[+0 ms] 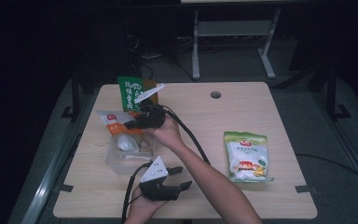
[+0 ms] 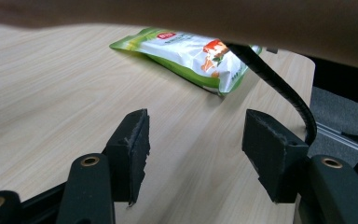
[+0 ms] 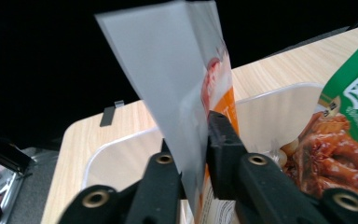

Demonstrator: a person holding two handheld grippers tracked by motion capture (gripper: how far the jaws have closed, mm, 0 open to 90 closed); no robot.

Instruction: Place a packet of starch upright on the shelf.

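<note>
Orange pouch (image 3: pixel 186 93) sits pinched in your right gripper (image 1: pixel 137 122), jaws clamped on its edge, pouch standing over the clear bin (image 1: pixel 116 161) with its lower end inside. A green pouch (image 1: pixel 130 93) stands at the bin's far side, touching it in the right gripper view. Your left gripper (image 1: pixel 182 178) rests just near-side of the bin on the table (image 1: pixel 242 112), jaws apart and holding nothing, with a white-green bag (image 1: pixel 246 156) lying flat well right of the bin.
</note>
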